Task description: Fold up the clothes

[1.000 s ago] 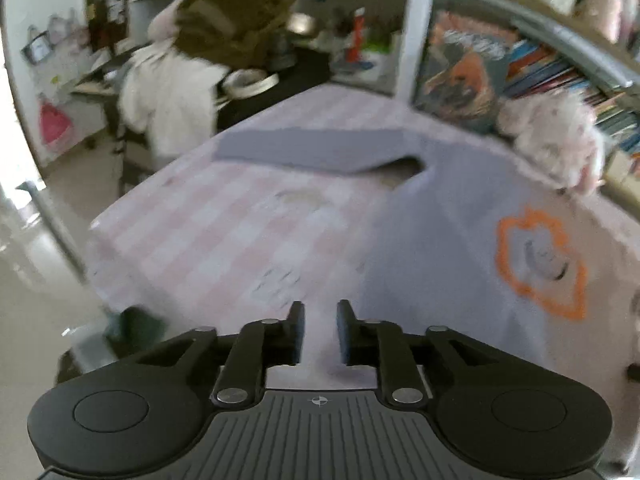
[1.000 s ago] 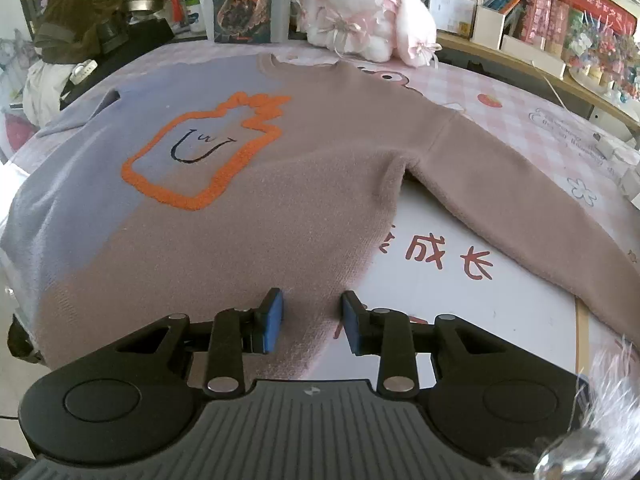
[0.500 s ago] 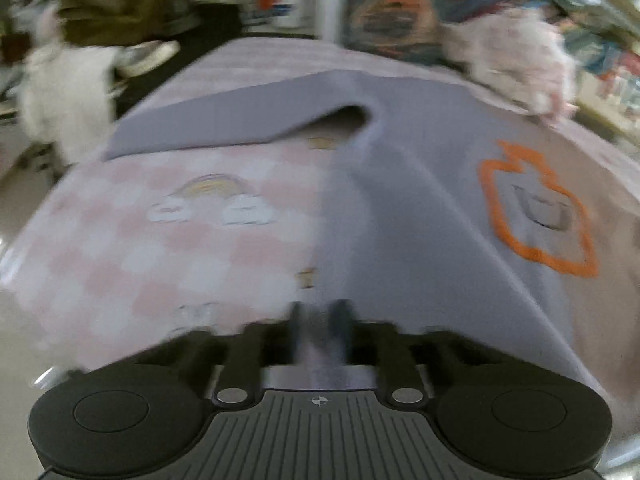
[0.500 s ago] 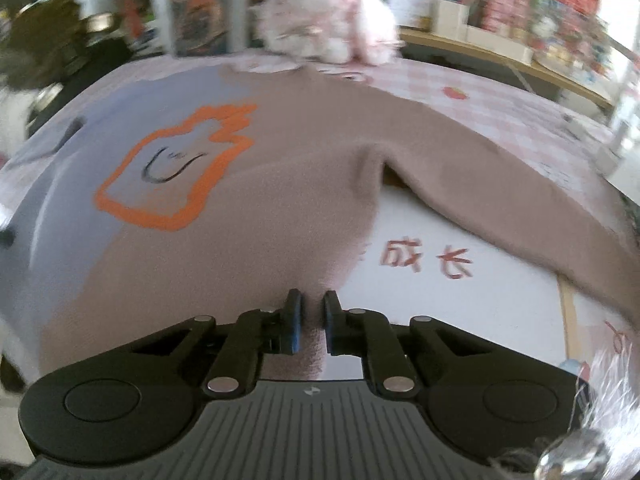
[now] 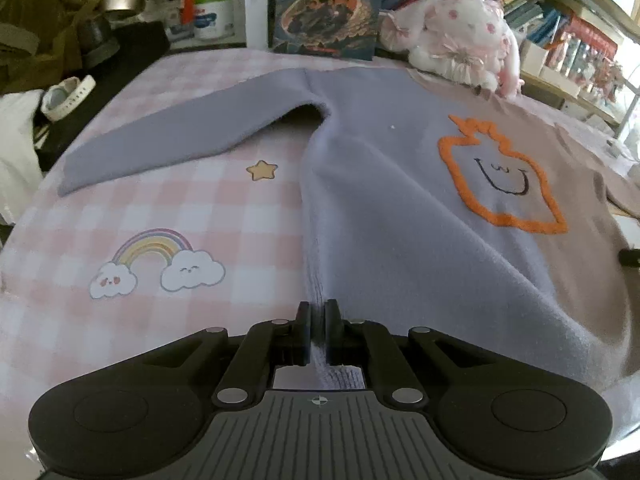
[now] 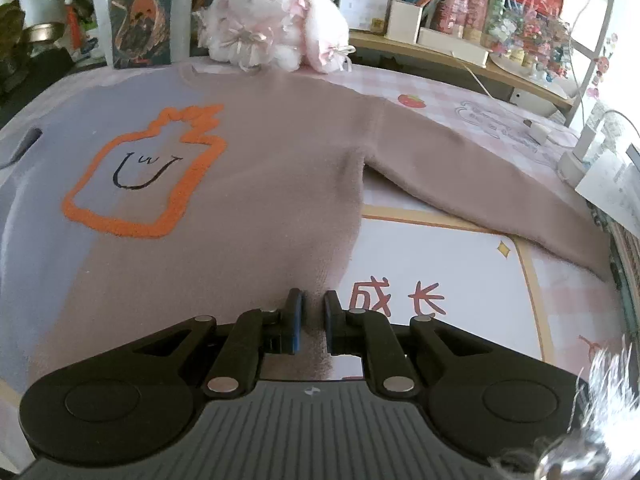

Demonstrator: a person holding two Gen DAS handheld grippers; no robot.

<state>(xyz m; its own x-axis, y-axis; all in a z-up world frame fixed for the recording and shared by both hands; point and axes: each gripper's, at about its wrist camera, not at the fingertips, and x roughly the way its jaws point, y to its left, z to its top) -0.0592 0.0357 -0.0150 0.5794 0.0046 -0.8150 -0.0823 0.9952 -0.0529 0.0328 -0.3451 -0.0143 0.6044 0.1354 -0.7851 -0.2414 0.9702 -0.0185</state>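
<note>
A two-tone sweater (image 5: 384, 216) (image 6: 256, 200), lavender on one half and dusty pink on the other, lies face up on a pink checked cloth. An orange outline with a smiling face (image 5: 500, 176) (image 6: 140, 176) marks its chest. Both sleeves are spread outward. My left gripper (image 5: 318, 316) is shut on the lavender hem corner at the sweater's near left edge, and fabric ridges up from the pinch. My right gripper (image 6: 313, 308) is shut on the pink hem corner at the near right edge.
A pink plush toy (image 6: 272, 20) and a standing book (image 5: 326, 4) sit behind the collar. Shelves of books and boxes (image 6: 500, 12) line the back. Bowls, bottles and an olive garment (image 5: 36, 20) crowd the far left. A white charger (image 6: 580, 152) lies at right.
Both grippers went from open to shut on the sweater's hem. The left one swung rightward from the bare checked cloth onto the lavender edge.
</note>
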